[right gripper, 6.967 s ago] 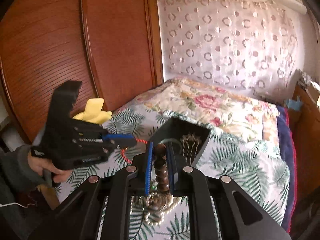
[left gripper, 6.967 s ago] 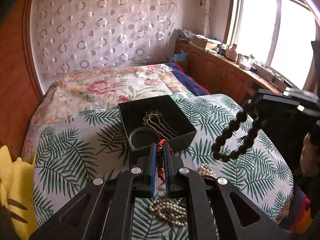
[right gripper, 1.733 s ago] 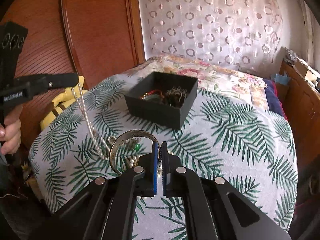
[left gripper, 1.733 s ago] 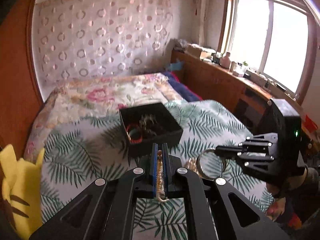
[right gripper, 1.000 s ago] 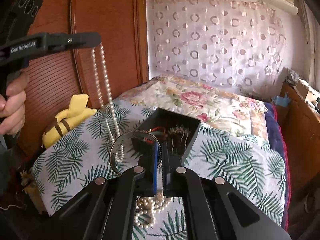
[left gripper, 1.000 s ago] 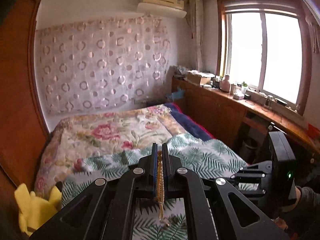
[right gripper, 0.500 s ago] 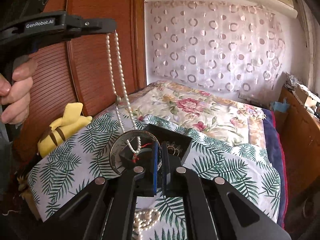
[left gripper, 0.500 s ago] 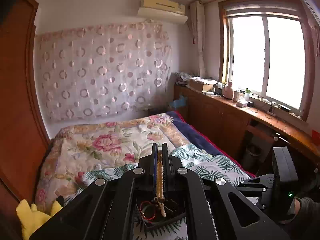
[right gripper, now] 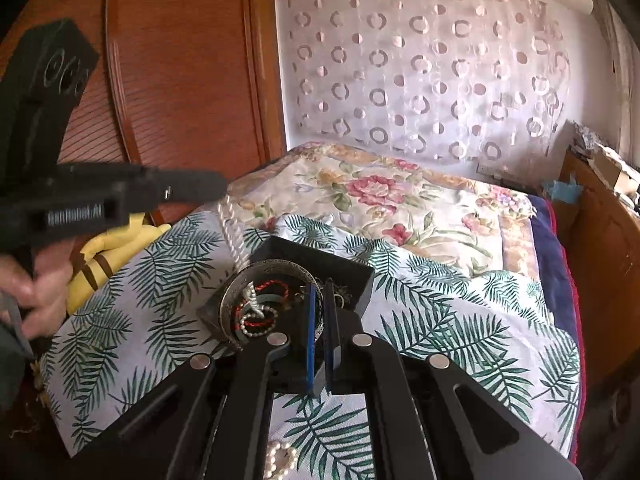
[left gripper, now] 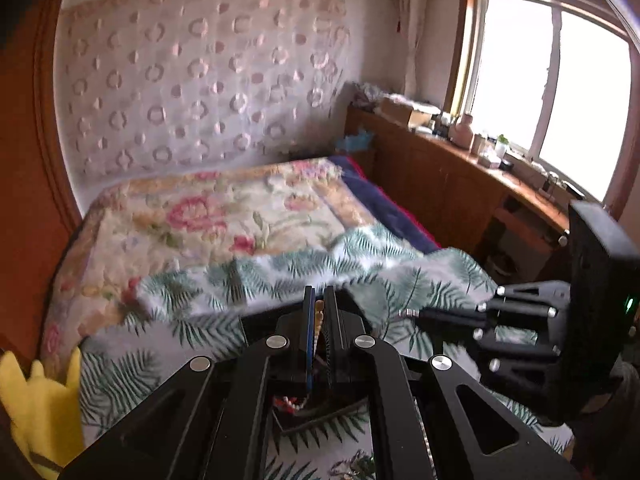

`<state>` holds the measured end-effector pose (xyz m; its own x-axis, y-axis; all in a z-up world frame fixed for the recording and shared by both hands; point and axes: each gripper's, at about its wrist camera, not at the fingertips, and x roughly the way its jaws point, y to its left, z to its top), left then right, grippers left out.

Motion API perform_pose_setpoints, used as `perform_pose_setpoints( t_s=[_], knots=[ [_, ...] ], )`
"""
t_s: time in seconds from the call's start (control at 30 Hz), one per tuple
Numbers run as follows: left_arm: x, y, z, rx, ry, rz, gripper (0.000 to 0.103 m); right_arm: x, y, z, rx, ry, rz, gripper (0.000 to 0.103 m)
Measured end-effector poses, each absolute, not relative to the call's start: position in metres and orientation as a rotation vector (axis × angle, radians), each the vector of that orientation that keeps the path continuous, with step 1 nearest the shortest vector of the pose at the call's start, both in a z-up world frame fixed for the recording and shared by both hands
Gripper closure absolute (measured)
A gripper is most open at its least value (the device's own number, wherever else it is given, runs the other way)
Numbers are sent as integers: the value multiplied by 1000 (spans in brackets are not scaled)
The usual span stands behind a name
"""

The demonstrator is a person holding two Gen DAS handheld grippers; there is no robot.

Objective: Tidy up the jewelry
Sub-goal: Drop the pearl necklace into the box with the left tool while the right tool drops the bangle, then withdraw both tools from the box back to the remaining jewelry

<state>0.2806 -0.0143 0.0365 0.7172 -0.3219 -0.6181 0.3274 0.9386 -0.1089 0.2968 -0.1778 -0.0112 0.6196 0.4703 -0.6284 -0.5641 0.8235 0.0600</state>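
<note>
My left gripper (left gripper: 319, 314) is shut on a pearl necklace (left gripper: 319, 316). In the right wrist view the necklace (right gripper: 234, 236) hangs from that gripper (right gripper: 216, 188) into the black jewelry box (right gripper: 352, 276), its lower end coiled inside. The box shows below the left gripper's jaws in the left wrist view (left gripper: 320, 416). My right gripper (right gripper: 318, 312) is shut on a metal bangle (right gripper: 228, 300) and holds it over the box's near left side. The right gripper (left gripper: 412, 314) is also seen at right in the left wrist view.
The box sits on a leaf-print cloth (right gripper: 440, 320) over a floral bedspread (right gripper: 380, 200). More pearls (right gripper: 280, 460) lie on the cloth near me. A yellow plush toy (right gripper: 104, 252) lies at left. A wooden wardrobe (right gripper: 168, 80) stands behind it.
My left gripper has come down, lowering the pearl necklace into the box. My right gripper has moved forward with the bangle, now over the box.
</note>
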Motion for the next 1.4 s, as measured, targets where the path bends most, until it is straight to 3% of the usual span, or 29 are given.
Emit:
perform_pose_setpoints(
  t_s=[0.3, 0.8, 1.03, 1.2, 1.4],
  knots=[
    [279, -4, 0, -11, 756, -336, 98, 313, -164, -30, -145, 728, 610, 99],
    [259, 21, -26, -18, 791, -257, 73, 326, -143, -60, -157, 794, 623, 98],
    [253, 24, -30, -19, 789, -233, 43, 328, -140, -61, -159, 787, 621, 97],
    [249, 24, -32, -18, 794, -227, 41, 325, -144, -57, -159, 767, 618, 97],
    [241, 24, -34, -3, 795, -215, 27, 298, -162, -54, -158, 754, 603, 97]
  ],
)
